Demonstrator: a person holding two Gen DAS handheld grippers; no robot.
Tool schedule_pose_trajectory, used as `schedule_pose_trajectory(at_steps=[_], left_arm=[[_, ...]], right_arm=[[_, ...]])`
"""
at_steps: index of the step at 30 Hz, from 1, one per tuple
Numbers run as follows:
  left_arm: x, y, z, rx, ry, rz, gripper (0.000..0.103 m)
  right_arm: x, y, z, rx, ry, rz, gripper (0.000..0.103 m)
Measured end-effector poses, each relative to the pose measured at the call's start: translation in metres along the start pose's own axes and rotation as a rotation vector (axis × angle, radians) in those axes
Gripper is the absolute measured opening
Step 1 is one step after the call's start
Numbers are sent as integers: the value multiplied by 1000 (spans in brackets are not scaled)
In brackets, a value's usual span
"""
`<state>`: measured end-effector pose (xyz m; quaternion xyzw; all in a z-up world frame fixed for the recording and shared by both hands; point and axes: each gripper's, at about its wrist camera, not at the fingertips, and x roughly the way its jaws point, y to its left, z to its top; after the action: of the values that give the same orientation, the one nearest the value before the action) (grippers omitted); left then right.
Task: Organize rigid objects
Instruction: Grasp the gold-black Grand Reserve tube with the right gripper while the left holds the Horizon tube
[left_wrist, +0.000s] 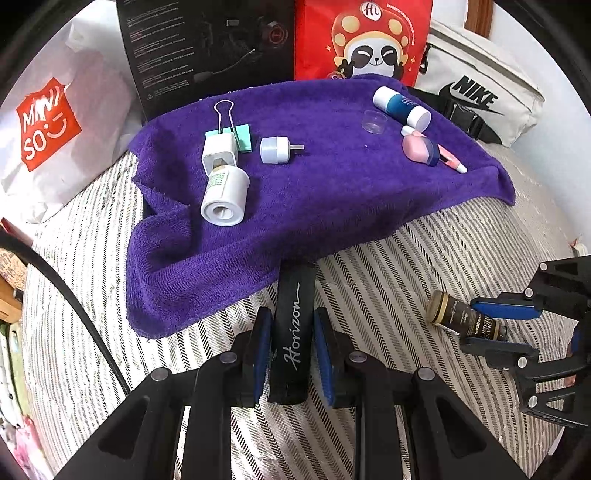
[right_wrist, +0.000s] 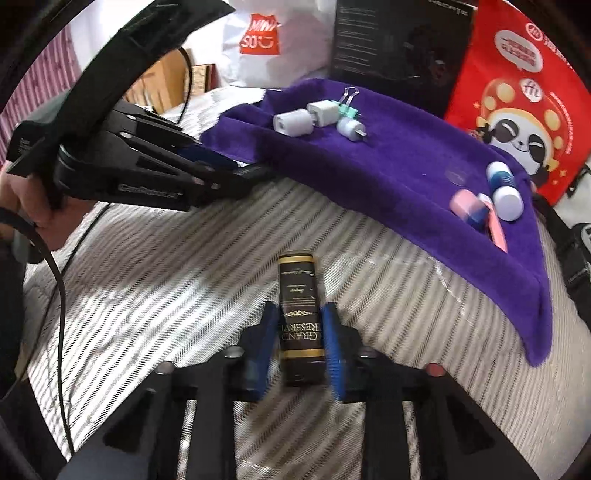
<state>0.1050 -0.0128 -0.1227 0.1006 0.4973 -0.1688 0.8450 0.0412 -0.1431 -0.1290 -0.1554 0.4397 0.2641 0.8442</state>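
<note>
**Striped Bedding, Two Loaded Grippers, Towel Staging Area**

Striped grey-and-white bedding (left_wrist: 424, 266) forms the work surface, and a purple towel (left_wrist: 332, 199) is spread over its far half.

Nearest the left wrist camera, the left gripper (left_wrist: 293, 354) is clamped on a black case lettered "Horizon" (left_wrist: 293, 332); the blue pads (left_wrist: 263, 350) are pressed against both of its long sides. The far tip of the case reaches the towel's near edge.

To the right, the right gripper (right_wrist: 299, 347) is closed around a small dark bottle labelled "GRAND RESERVE" (right_wrist: 297, 306), which is held lengthwise above the bedding, short of the towel.

On the towel's left portion, a white cylindrical bottle (left_wrist: 225, 195) is laid on its side, touching a white charger plug (left_wrist: 219, 151). A mint binder clip (left_wrist: 236, 129) is seen just behind the plug, and a small white adapter (left_wrist: 275, 148) lies beside it.

On the towel's right portion, a clear plastic cup (left_wrist: 373, 121), a pink-and-blue eraser-like item (left_wrist: 419, 148), a pink pen-shaped item (left_wrist: 452, 160) and a blue-and-white tube (left_wrist: 400, 107) are grouped closely.

Behind the towel, a Miniso bag (left_wrist: 48, 129), a black carton (left_wrist: 207, 48), a red panda bag (left_wrist: 365, 40) and a Nike bag (left_wrist: 476, 99) are lined up.
</note>
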Motion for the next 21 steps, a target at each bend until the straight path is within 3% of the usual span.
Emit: schedule_pose_trajectory(at_steps=[3,21], left_arm=[[-3,4,-3,-10,11,-5,22],[-1,3,1,-19,-6,-11,21]], right_arm=[[-1,-7,0,20,15,25,23],[6,-11,10,63,54,-32,24]])
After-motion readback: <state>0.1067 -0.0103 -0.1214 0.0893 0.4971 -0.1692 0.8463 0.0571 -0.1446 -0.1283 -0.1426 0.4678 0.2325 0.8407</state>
